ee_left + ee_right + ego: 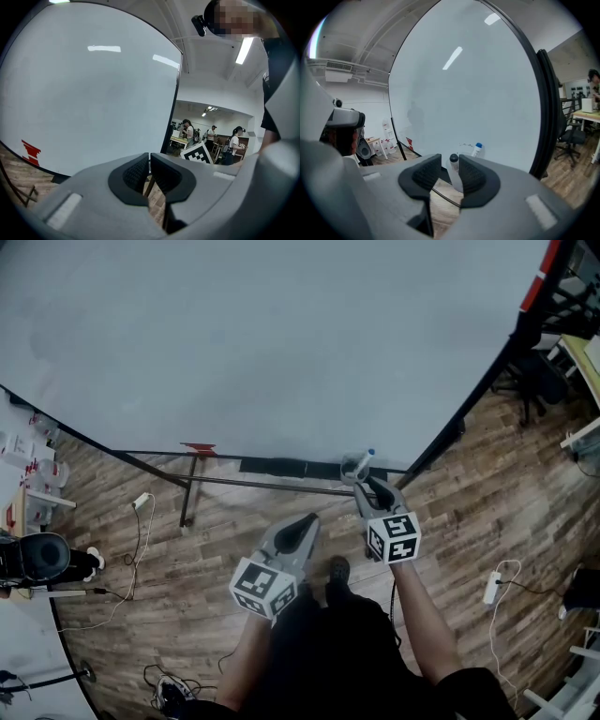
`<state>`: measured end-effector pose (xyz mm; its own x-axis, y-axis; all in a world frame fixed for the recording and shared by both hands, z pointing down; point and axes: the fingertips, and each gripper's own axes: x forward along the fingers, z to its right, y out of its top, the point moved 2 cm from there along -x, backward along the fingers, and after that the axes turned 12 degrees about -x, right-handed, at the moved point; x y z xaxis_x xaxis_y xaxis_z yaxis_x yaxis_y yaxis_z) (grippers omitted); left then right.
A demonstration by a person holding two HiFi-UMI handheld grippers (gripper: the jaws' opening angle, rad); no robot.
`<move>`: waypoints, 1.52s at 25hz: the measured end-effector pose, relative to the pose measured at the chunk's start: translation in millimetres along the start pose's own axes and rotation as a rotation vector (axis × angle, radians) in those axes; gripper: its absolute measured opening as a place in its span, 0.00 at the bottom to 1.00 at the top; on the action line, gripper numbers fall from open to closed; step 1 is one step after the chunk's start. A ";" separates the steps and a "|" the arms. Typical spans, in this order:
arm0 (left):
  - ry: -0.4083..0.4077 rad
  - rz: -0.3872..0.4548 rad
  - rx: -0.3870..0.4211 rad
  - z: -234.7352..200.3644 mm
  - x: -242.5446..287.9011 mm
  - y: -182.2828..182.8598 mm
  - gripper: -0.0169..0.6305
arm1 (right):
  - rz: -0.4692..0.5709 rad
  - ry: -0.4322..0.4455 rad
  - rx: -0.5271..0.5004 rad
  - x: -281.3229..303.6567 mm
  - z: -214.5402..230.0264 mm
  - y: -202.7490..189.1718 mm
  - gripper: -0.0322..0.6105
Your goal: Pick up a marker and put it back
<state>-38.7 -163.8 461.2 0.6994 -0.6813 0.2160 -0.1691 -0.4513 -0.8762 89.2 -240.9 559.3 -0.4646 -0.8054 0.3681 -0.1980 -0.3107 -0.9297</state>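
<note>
Black-capped marker stands upright between the pads of my right claw, nearer the right-hand pad than the left; the jaws are spread wide and I see no squeeze on it, so I judge it loose, not held. Just beyond the claw's tip and a little to its right a blue-capped marker stands against the whiteboard; from the head view both seem to sit in a clear cup right at the claw's nose, though I cannot make out its rim well. My left claw is off to the left of the right one and lower, jaws drawn together to a slit with nothing in them.

What could go wrong, as I judge it: the marker sits off-centre, so if I close now the right pad meets it first and may push it aslant or squirt it out; if I draw the claw away at an angle, that same pad could drag the marker over and tip it out; a push forward would knock the blue-capped one or the cup; anything tipped goes past the ledge to the wooden floor below the claw and rolls off.
</note>
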 end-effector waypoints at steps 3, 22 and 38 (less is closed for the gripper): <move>-0.010 -0.002 -0.002 -0.3 -8.2 -1.7 0.05 | 0.008 -0.023 0.028 -10.9 -3.3 2.5 0.24; -0.168 -0.012 -0.056 9.0 -125.8 -30.2 0.05 | 0.131 -0.102 -0.005 -131.4 -149.6 43.8 0.22; -0.255 -0.047 -0.031 33.9 -194.4 -60.6 0.05 | 0.170 -0.141 0.014 -202.9 -245.9 28.9 0.07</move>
<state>-140.9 15.5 457.7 0.8586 -0.4941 0.1368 -0.1510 -0.4987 -0.8535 -34.4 37.6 461.5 -0.3651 -0.9091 0.2008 -0.1147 -0.1701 -0.9787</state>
